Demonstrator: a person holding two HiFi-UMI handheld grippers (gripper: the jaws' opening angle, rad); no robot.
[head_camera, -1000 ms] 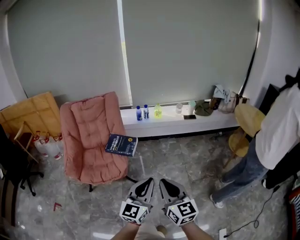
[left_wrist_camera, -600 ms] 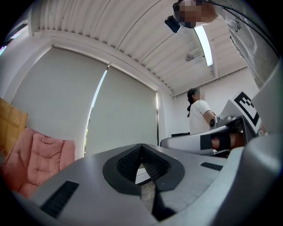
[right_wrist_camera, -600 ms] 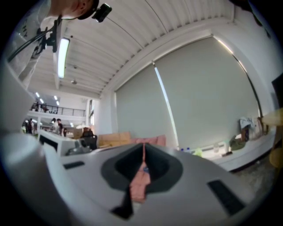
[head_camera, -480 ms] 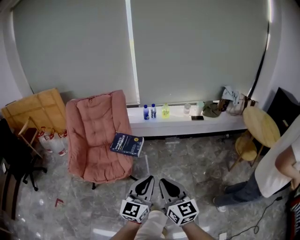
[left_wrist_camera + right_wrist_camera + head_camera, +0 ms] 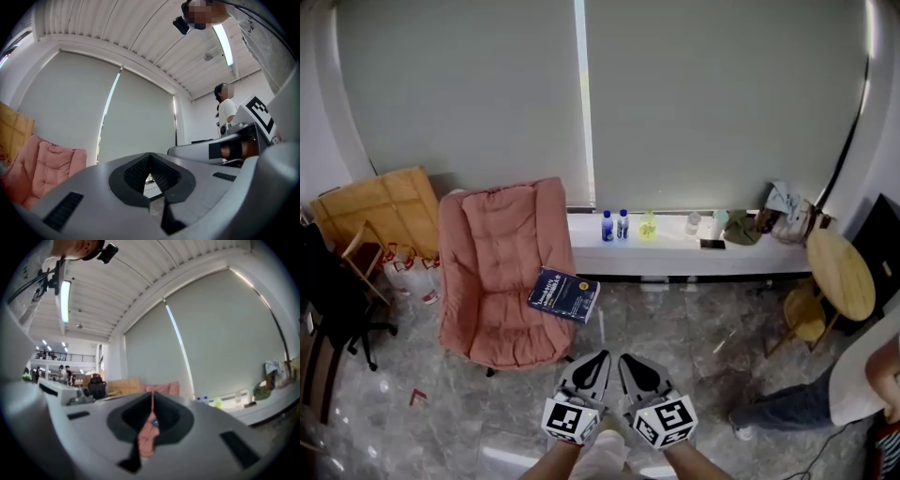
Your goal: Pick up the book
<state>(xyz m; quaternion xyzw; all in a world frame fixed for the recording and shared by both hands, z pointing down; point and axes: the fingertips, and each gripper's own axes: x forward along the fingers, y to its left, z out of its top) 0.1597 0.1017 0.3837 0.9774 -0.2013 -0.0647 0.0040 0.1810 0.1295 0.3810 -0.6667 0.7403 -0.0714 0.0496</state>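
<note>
Shifted rightward in the head view since a second ago: one pink chair [image 5: 492, 253], one blue book [image 5: 564, 295] on its seat, 11 o'clock from the claws. Two claws, left claw [image 5: 598, 358] and right claw [image 5: 628, 360], both closed and empty.

One book [image 5: 564, 295] and one pink chair [image 5: 497, 253] are being counted. Two grippers are being shown, the left gripper [image 5: 596, 356] and the right gripper [image 5: 628, 359]. Two blue bottles [image 5: 607, 226], one yellow-green bottle [image 5: 648, 225] and one phone [image 5: 712, 244] are being counted along one sill [image 5: 675, 257]. Two blinds [image 5: 459, 94], one round table [image 5: 841, 272] and one black office chair [image 5: 328, 300] are being tallied. In the head view, one person [image 5: 853, 394] is being shown.
</note>
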